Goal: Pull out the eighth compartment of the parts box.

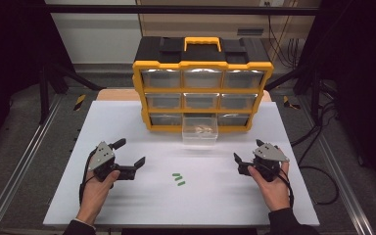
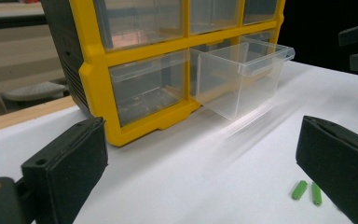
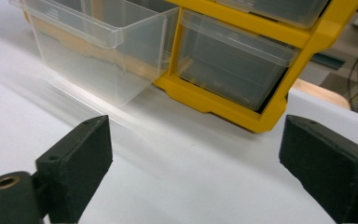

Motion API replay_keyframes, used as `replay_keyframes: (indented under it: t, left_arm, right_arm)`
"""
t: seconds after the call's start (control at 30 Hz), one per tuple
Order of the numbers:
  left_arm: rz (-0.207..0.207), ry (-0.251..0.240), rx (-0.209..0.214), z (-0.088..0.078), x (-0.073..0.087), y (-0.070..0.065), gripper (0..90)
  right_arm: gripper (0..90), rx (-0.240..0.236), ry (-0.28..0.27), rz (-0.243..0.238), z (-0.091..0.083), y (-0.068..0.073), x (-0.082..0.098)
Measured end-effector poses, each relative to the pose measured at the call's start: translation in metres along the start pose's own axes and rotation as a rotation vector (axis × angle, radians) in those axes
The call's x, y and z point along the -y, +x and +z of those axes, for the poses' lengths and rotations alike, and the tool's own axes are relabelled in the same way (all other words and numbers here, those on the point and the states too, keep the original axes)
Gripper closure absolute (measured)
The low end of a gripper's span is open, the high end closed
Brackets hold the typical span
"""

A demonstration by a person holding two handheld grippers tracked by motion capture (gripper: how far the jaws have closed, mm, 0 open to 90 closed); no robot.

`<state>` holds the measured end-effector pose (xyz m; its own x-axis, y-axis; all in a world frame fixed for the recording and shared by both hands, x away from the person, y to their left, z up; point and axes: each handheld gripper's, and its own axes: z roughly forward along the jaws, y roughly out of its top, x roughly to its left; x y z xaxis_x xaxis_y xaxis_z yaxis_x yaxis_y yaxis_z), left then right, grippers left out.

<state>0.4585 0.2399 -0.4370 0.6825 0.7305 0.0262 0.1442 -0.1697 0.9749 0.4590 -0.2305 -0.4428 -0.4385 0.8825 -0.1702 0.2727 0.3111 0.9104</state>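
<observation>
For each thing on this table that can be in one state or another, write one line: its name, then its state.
Bottom middle drawer: pulled out, small pale pieces inside.
Other drawers: pushed in.
Organizer's handle: folded flat.
Green pieces: lying loose on the white table, held by nothing.
Left gripper: open, empty.
Right gripper: open, empty.

We wear dark sleeves ending at the wrists. Our left gripper point(image 1: 129, 156) and right gripper point(image 1: 242, 161) are black, each topped by a grey three-cornered plate, with black cables trailing back. Thick black block pads point(image 2: 70, 161) carry small screw holes beside a brass-ringed hole.
</observation>
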Motion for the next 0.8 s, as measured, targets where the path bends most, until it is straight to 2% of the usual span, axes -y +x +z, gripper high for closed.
replay_keyframes:
  t: [0.13, 0.3, 0.37, 0.47, 0.73, 0.8]
  left_arm:
    - [-0.016, 0.010, 0.005, 0.001, -0.002, -0.002, 1.5]
    - [-0.025, 0.018, 0.033, 0.005, -0.005, -0.008, 1.8]
    - [-0.054, 0.026, 0.056, 0.007, -0.008, -0.012, 2.4]
    - [-0.045, 0.038, 0.073, 0.010, -0.010, -0.019, 2.5]
    - [-0.027, 0.120, 0.107, 0.021, -0.010, -0.032, 3.1]
    - [-0.022, 0.165, 0.120, 0.024, -0.011, -0.033, 3.9]
  right_arm:
    - [8.6, -0.033, -0.010, 0.017, -0.002, -0.002, 0.002]
    - [7.3, -0.076, -0.049, 0.054, -0.002, -0.007, 0.008]
    - [7.1, -0.083, -0.050, 0.054, -0.001, -0.009, 0.010]
    - [7.0, -0.114, -0.048, 0.076, -0.002, -0.010, 0.010]
    - [7.0, -0.103, -0.067, 0.088, -0.001, -0.013, 0.010]
    - [7.0, -0.104, -0.068, 0.086, 0.000, -0.013, 0.010]
